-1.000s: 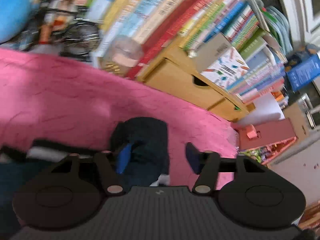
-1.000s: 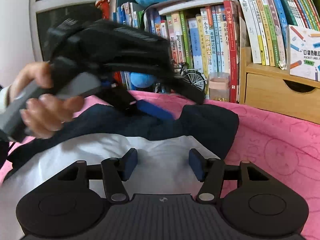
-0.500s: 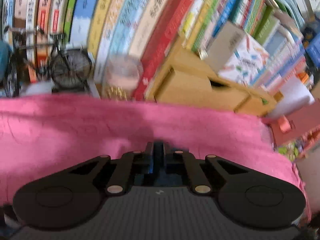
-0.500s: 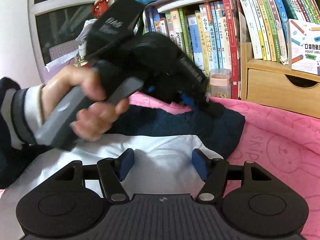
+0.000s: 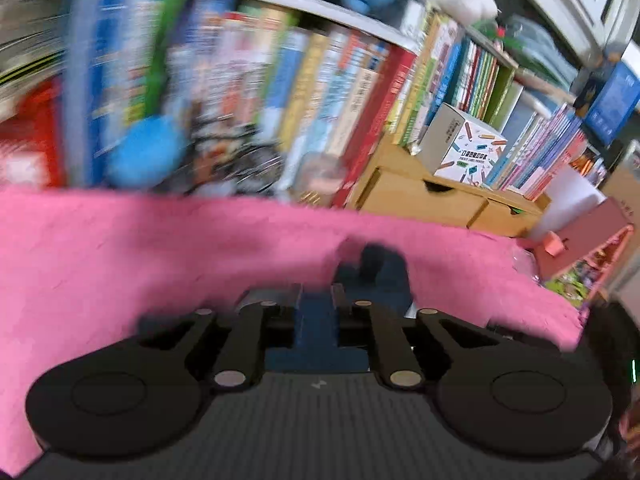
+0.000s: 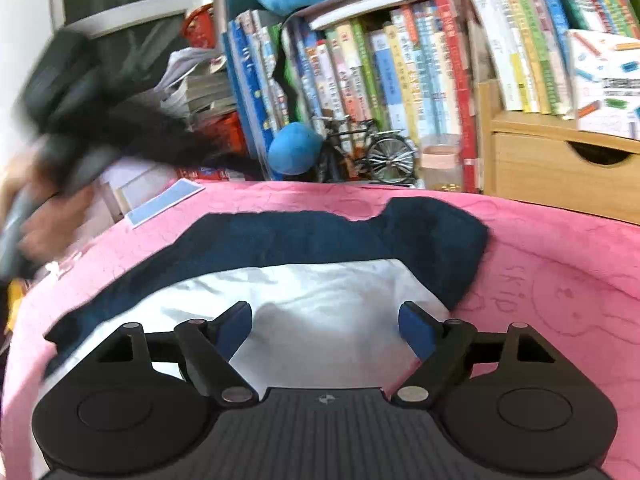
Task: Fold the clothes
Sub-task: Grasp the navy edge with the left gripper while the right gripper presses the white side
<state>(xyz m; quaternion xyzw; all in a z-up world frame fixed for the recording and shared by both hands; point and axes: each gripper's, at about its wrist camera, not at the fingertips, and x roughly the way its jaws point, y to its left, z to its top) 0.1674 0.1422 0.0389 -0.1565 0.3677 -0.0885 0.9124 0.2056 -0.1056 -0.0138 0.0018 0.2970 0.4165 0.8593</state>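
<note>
A navy garment (image 6: pixel 320 236) with a white panel (image 6: pixel 320 292) lies flat on a pink blanket (image 6: pixel 560 280). Its right sleeve end (image 6: pixel 436 232) rests folded near the back. My right gripper (image 6: pixel 324 314) hovers over the white panel, jaws opening wide, and nothing is pinched between them. In the blurred left wrist view, my left gripper (image 5: pixel 318 296) shows a narrow gap that is opening, with nothing between its pads. A bit of navy cloth (image 5: pixel 384 276) lies just ahead of it. The right wrist view shows it as a blur at far left, above the blanket, held by a hand (image 6: pixel 40 216).
Rows of books (image 6: pixel 400 60) line the back, with a wooden drawer box (image 6: pixel 560 168) on the right. A model bicycle (image 6: pixel 368 152), a small jar (image 6: pixel 440 164) and a blue plush ball (image 6: pixel 294 148) stand at the blanket's far edge. A blue-and-white card (image 6: pixel 164 204) lies at left.
My left gripper closed at the navy sleeve end, then swung up and left away from the garment, its jaws parting. The sleeve stays on the garment. My right gripper's jaws widened.
</note>
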